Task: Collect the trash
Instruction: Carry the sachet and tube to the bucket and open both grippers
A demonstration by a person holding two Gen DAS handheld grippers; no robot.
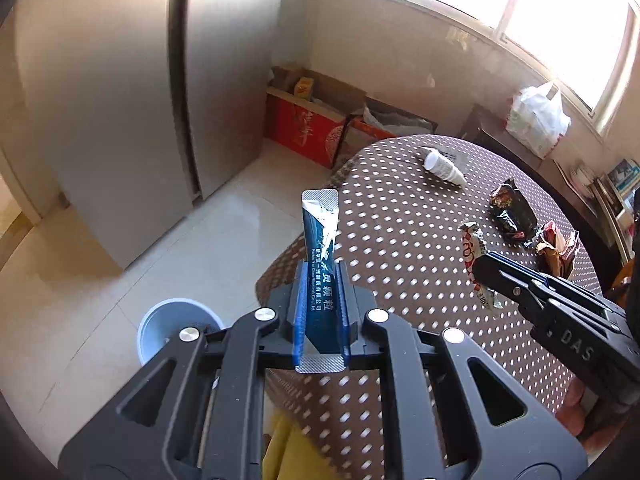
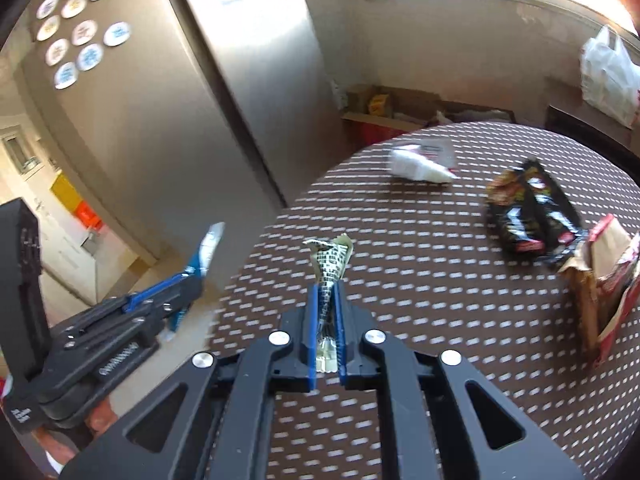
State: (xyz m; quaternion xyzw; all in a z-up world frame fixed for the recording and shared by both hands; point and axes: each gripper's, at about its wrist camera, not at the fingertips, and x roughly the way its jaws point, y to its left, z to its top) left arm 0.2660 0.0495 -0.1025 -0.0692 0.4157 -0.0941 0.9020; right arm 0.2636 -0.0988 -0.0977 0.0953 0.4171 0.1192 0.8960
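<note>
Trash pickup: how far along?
Nothing visibly binned. In hand: left claw grips a blue sachet; right claw grips a twisted candy wrapper. Left on the table: white bottle, black snack bag, torn red-brown packet. Blue bin waits on the floor.

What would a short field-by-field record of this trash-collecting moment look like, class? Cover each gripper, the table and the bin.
left gripper: shut on blue sachet
right gripper: shut on crumpled wrapper
table: dotted brown cloth; white bottle, black snack bag and torn red packet lying on it
bin: pale blue, on floor beside table
</note>
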